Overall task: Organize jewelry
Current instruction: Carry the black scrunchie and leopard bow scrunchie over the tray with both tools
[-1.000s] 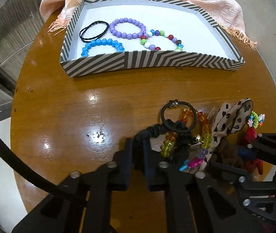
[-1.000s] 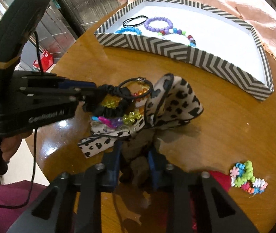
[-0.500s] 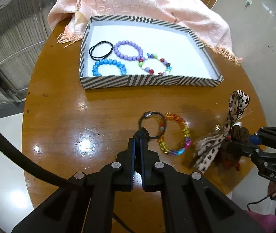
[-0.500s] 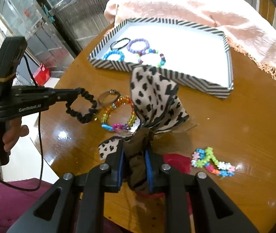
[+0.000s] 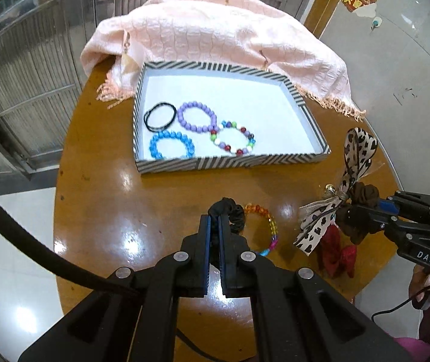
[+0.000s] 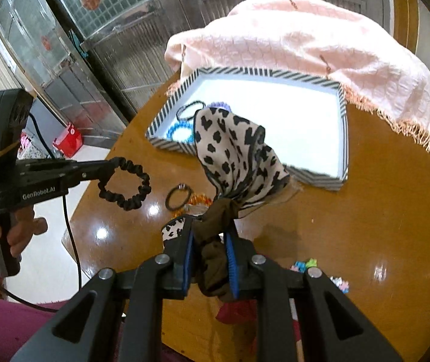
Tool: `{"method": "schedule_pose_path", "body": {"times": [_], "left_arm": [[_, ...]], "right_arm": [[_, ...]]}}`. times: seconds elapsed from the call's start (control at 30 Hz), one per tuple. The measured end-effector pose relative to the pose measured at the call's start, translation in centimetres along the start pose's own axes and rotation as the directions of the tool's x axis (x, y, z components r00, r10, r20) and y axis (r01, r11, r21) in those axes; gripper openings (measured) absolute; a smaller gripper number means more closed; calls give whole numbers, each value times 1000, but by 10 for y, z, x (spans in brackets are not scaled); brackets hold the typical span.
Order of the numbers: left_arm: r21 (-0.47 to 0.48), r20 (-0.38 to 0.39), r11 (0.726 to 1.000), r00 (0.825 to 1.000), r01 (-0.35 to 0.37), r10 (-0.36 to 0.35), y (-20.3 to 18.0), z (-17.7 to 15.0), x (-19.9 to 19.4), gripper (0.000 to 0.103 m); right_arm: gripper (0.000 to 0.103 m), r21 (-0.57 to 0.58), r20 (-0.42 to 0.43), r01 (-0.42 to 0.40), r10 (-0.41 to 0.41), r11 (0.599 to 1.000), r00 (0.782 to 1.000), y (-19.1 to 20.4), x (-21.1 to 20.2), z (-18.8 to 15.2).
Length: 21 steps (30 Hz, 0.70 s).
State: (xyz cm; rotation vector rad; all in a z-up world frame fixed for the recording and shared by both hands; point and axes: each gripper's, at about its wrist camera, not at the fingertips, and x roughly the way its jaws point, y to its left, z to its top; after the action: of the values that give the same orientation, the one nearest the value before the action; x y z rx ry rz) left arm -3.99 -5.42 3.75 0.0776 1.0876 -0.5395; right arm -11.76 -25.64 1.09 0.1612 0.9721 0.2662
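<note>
Fingers of the left tool pinch a black scrunchie, which hangs clear above the round wooden bench, while the right tool clamps the brown scrunchie of a leopard-print bow held off the bench. Under them lie an orange and multicolour bead bracelet, a black hair ring and a red bow; beyond stands a striped tray holding 3 bead bracelets and a thin black hair tie, with a pink cloth behind.
</note>
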Motion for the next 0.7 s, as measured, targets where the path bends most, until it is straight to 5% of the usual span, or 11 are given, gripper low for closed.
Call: {"method": "schedule_pose_path", "body": {"times": [0.7], "left_arm": [[16, 72, 992, 990, -124, 123, 4, 68, 11, 5]], "right_arm": [[19, 46, 75, 7, -11, 999, 997, -24, 6, 67]]}}
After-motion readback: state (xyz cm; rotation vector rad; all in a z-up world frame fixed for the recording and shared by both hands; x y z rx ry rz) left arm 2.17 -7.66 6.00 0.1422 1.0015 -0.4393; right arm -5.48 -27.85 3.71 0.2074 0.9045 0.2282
